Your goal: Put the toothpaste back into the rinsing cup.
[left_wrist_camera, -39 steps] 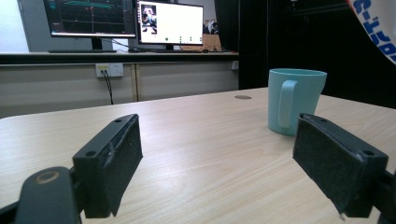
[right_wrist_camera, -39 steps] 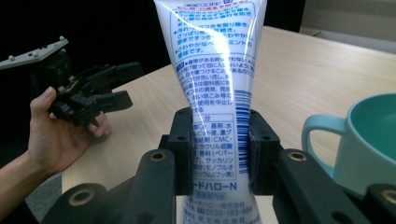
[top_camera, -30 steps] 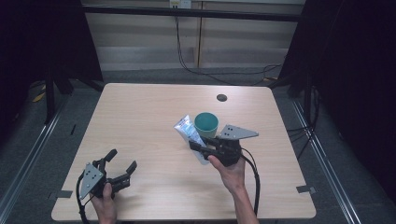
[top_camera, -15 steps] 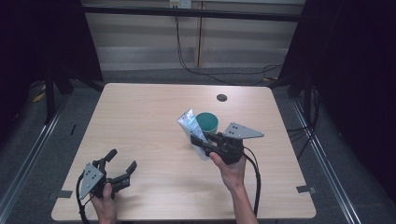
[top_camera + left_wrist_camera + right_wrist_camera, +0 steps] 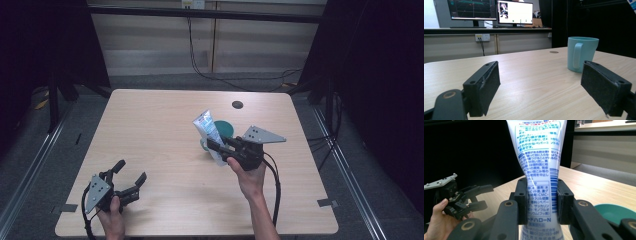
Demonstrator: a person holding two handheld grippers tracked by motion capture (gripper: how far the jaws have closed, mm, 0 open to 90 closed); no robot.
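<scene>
Desk (image 5: 165,135): light wood top, with a small dark round spot (image 5: 237,104) near its far edge.

Right claw (image 5: 218,148): held in the person's right hand (image 5: 248,177) above the middle of the desk, a grey three-cornered plate on top and a black cable trailing back toward the near edge. Its jaws are clamped on a tube (image 5: 209,134), one on each flat side, seen closely in the right gripper view (image 5: 541,177).

Tube: white and blue, printed with Japanese text and a barcode, standing roughly upright in the grip, its wide crimped end uppermost and tilted toward the far left in the high view. It is lifted off the desk, just beside and partly in front of the mug.

Mug (image 5: 580,54): pale teal, with a handle, upright on the desk right of centre; its rim (image 5: 223,129) shows behind the tube in the high view.

Left claw (image 5: 129,176): held in the left hand (image 5: 114,220) low over the near left corner of the desk, jaws spread wide apart, nothing between them.

Background: two lit monitors (image 5: 490,10) on a counter beyond the desk.
</scene>
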